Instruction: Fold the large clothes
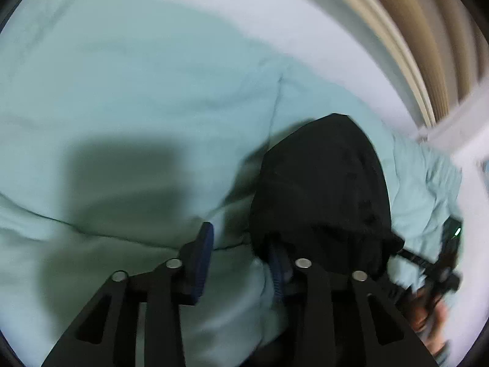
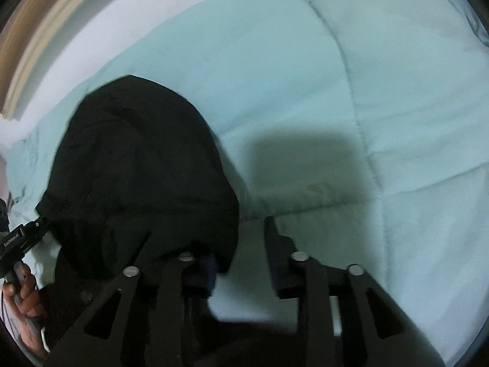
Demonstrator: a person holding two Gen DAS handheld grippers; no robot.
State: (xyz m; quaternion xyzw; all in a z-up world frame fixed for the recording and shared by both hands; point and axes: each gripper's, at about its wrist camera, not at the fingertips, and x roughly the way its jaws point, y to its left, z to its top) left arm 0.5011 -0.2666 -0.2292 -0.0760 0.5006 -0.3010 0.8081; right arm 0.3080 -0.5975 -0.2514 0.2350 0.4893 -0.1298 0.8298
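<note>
A black garment [image 1: 324, 189] lies bunched in a rounded heap on a pale teal quilt [image 1: 137, 91]. My left gripper [image 1: 241, 260] stands open just left of the heap. Only quilt shows between its fingers, and the cloth's edge drapes over the right finger [image 1: 278, 269]. In the right wrist view the same garment [image 2: 140, 177] fills the left half. My right gripper [image 2: 241, 263] is open at the heap's right edge, cloth covering its left finger [image 2: 207, 272]. Quilt [image 2: 366, 91] shows in the gap. Each view catches the other gripper's body at its edge.
The quilt has stitched seams and covers a white sheet [image 1: 244, 9]. Beyond the sheet runs a beige and wooden striped edge [image 1: 428, 36], also in the right wrist view [image 2: 33, 33]. A hand [image 2: 24, 299] holds the left gripper's handle. Both views are motion-blurred.
</note>
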